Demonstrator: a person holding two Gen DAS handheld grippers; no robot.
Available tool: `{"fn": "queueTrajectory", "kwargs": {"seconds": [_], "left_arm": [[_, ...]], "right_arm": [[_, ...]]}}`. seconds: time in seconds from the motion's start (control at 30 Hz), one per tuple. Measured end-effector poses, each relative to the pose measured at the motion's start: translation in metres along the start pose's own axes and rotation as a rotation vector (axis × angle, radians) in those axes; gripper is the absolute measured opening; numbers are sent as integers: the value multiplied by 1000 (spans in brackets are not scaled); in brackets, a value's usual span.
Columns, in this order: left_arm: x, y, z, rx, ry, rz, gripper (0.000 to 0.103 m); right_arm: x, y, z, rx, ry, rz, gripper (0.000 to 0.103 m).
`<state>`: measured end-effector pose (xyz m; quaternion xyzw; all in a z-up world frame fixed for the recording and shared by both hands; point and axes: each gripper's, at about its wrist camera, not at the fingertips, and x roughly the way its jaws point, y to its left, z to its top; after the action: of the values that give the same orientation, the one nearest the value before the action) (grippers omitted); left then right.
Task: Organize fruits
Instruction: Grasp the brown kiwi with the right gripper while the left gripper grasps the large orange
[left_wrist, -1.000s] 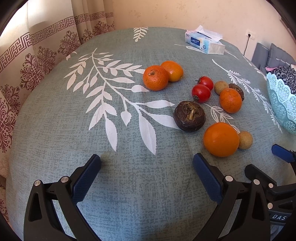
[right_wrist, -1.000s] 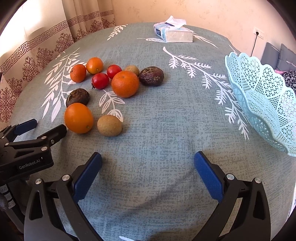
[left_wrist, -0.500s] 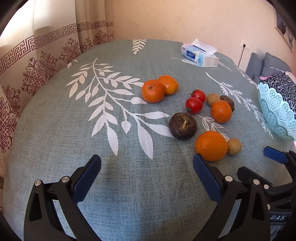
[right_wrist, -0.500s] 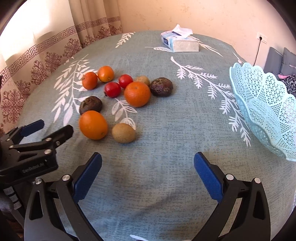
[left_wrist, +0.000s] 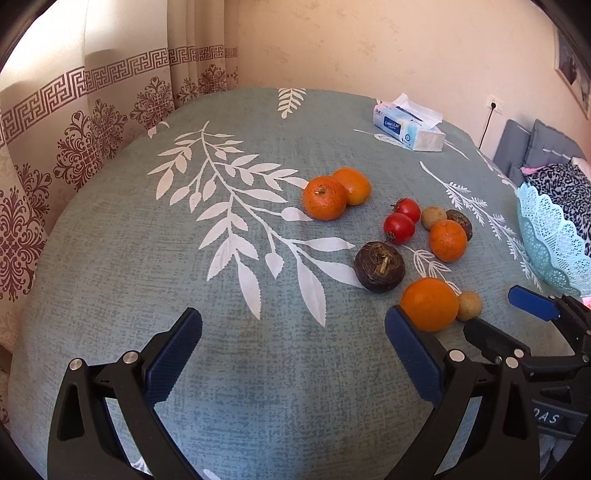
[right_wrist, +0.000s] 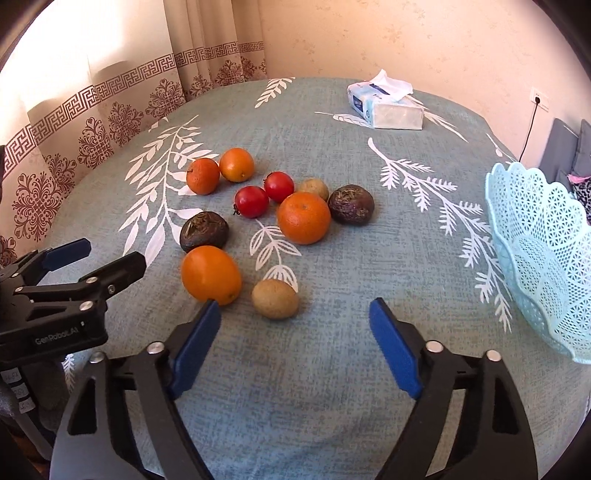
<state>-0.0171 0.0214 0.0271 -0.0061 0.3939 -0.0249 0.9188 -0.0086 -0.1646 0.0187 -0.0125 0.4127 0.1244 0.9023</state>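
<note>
Loose fruits lie on the leaf-print tablecloth (left_wrist: 147, 258). Among them are a large orange (right_wrist: 210, 275), a small brown fruit (right_wrist: 275, 299), a dark wrinkled fruit (right_wrist: 204, 230), a second orange (right_wrist: 303, 218), two red tomatoes (right_wrist: 252, 201) and two small oranges (right_wrist: 202, 176). My right gripper (right_wrist: 295, 310) hovers just short of the brown fruit. Its jaws are closing with nothing between the pads. My left gripper (left_wrist: 291, 314) is open and empty over bare cloth, left of the large orange (left_wrist: 428, 303). The pale blue lattice basket (right_wrist: 543, 251) stands at the right.
A tissue box (right_wrist: 386, 109) sits at the far side of the table. Patterned curtains (left_wrist: 92, 129) hang along the left edge, a wall behind. Grey cushions and patterned fabric (left_wrist: 557, 181) lie beyond the basket. Each gripper appears in the other's view: left gripper (right_wrist: 110, 253), right gripper (left_wrist: 493, 310).
The right gripper's jaws have narrowed. Both views have tilted up, showing more wall and curtain, and the fruits sit lower in the pictures. No fruit has moved.
</note>
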Motion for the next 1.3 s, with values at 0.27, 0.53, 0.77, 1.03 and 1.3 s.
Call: {"fn": "queueTrajectory", "kwargs": {"seconds": [0.27,0.53,0.77,1.03,1.3], "left_arm": [[-1,3,4,12,-2,16,98],[-1,-10,8,48,-4,21,98],[0,-33,13,96,-9,18,98],[8,-73,15,165,0,-10,98],[35,-89,14,140,106,-47,77]], "right_arm": [[18,2,4,-13,38,54,50],[15,0,4,-14,24,79,29],[-7,-11,8,-10,-45,17,29],[-38,-47,13,33,-140,-98,29],[-58,-86,11,108,-186,-140,29]]}}
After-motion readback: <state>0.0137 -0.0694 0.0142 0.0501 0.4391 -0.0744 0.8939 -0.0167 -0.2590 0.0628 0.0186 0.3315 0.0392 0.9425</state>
